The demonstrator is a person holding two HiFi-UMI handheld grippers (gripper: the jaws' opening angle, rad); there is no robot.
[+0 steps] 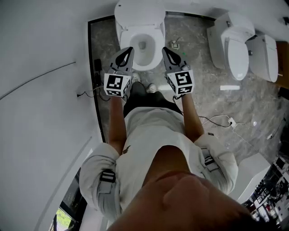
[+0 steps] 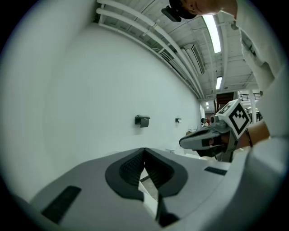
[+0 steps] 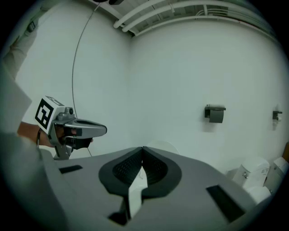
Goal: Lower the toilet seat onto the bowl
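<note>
A white toilet stands at the top of the head view. Its seat [image 1: 156, 41] looks to lie flat round the bowl [image 1: 142, 45], and the lid [image 1: 137, 11] stands up behind it. My left gripper [image 1: 129, 48] and right gripper [image 1: 164, 48] are held up side by side over the bowl's front, well above it, touching nothing. Both are shut with nothing between the jaws. The left gripper view shows its own shut tips [image 2: 143, 150] against a white wall, with the right gripper [image 2: 187, 143] beside them. The right gripper view shows its shut tips [image 3: 142, 148], the left gripper [image 3: 103, 130] and the lid's top [image 3: 161, 146].
Two more white toilets [image 1: 237, 45] [image 1: 267, 57] stand on the grey floor at the right. Cables and a plug [image 1: 222, 120] lie on the floor at my right. A white wall [image 1: 40, 67] runs along the left. A paper holder [image 3: 215, 113] hangs on the wall behind.
</note>
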